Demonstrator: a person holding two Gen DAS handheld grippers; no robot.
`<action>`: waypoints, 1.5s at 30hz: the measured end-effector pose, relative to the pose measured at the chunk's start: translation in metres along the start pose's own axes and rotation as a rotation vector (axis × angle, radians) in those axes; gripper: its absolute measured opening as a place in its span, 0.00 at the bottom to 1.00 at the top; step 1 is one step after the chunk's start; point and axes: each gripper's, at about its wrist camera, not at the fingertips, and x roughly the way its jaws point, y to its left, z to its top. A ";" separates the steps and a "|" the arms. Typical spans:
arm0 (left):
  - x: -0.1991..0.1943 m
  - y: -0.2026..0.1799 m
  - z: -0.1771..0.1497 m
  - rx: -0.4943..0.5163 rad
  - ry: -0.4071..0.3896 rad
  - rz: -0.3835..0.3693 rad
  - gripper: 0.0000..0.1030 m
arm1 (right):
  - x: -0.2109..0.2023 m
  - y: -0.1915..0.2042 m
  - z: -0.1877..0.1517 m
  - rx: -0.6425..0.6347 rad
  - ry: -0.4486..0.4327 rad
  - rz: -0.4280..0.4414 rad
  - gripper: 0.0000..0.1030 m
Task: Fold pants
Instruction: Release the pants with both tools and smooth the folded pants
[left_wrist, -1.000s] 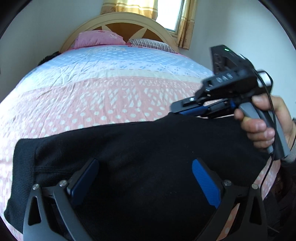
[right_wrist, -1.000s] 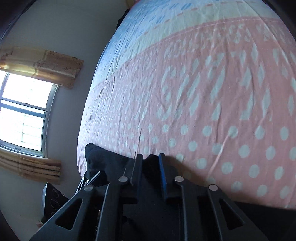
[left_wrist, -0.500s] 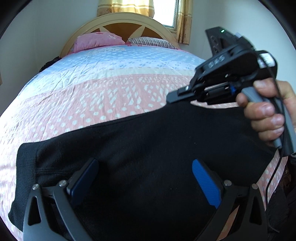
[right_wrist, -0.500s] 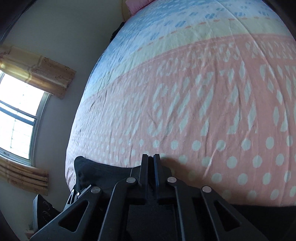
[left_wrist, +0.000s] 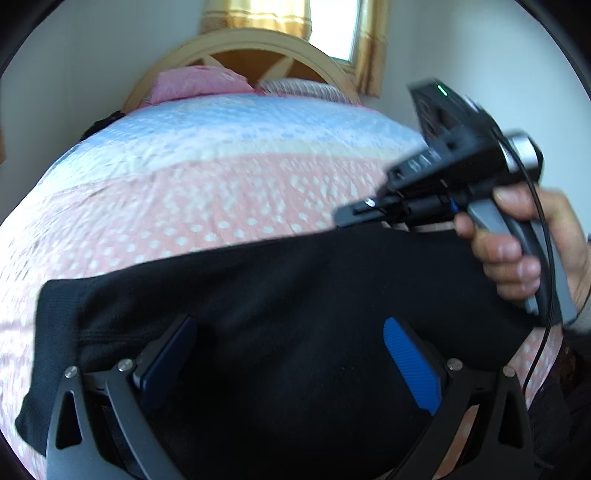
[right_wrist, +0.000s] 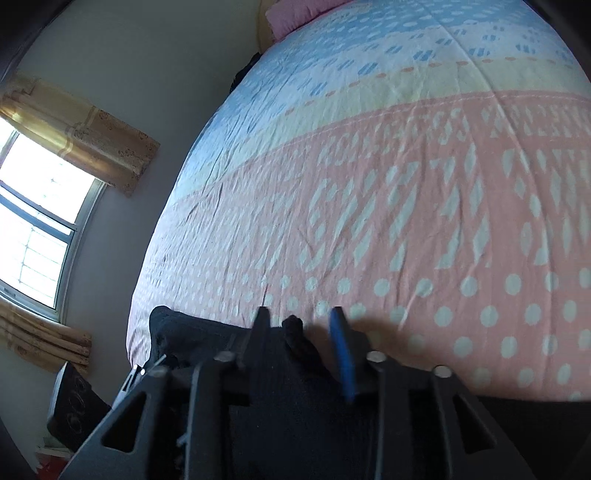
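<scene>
The black pants lie across the near part of the bed, their far edge running left to right. My left gripper is open above the cloth, blue pads wide apart. My right gripper is open at the far edge of the pants, a fold of black cloth standing loose between its fingers. It also shows in the left wrist view, held by a hand at the pants' right far edge.
The bed has a pink dotted and blue sheet, with pillows and a wooden headboard at the far end. A curtained window and wall stand beside the bed. A dark device sits low beside it.
My right gripper was shut on the pants' edge half a second ago and has now opened, releasing the cloth. My left gripper stayed open above the pants.
</scene>
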 end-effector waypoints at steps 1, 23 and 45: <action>-0.005 0.005 0.002 -0.010 -0.008 -0.009 1.00 | -0.010 0.001 -0.002 -0.014 -0.020 -0.007 0.47; -0.020 0.141 -0.008 -0.209 0.044 0.251 1.00 | -0.015 0.102 -0.142 -0.584 0.083 -0.156 0.47; -0.030 -0.022 0.019 0.067 -0.070 0.102 1.00 | -0.127 -0.070 -0.130 -0.148 -0.136 -0.134 0.47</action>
